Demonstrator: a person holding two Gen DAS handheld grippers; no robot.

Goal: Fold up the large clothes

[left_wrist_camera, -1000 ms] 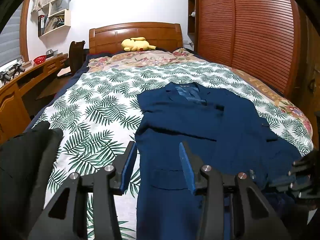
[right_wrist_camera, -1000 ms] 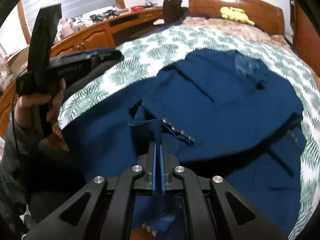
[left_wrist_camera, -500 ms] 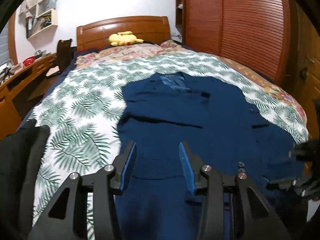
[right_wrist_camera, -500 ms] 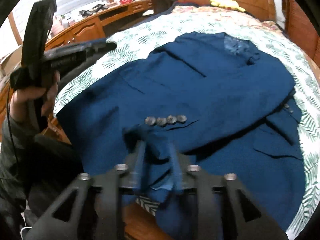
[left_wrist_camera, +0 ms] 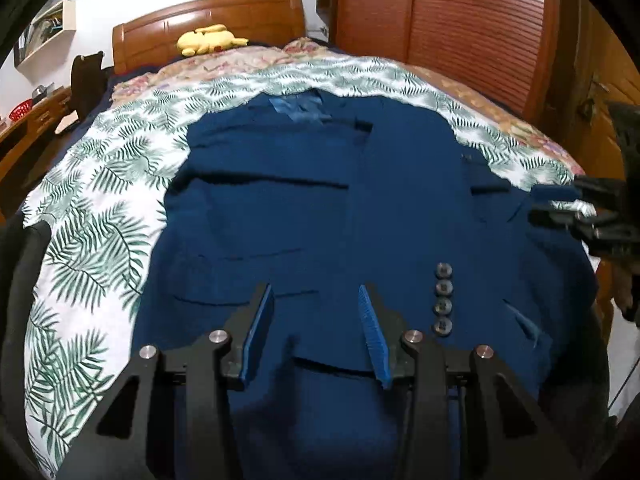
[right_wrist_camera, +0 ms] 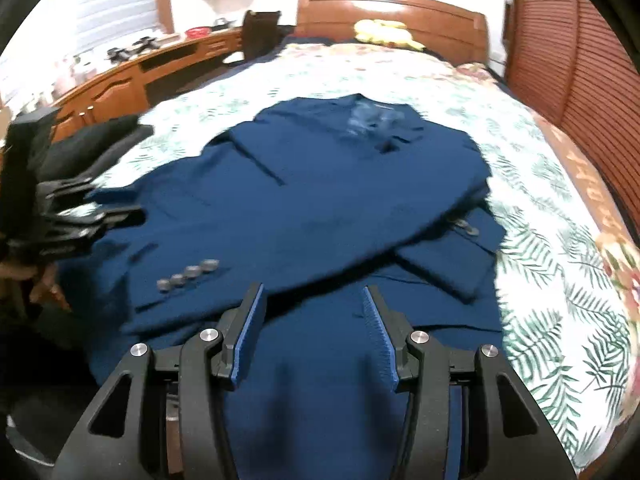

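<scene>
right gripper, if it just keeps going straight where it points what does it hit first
Most likely the navy jacket itself. The right gripper has open jaws, which have just been opening, with nothing between them, aimed at the cloth just beyond the sleeve cuff's buttons. Depth is hard to judge.

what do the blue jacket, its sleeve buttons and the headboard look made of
Blue jacket: probably a matte woven suiting, holding flat, crisp folds. Sleeve buttons: dull grey, metal or plastic, unclear. Headboard: glossy varnished wood, with bright reflections.
</scene>
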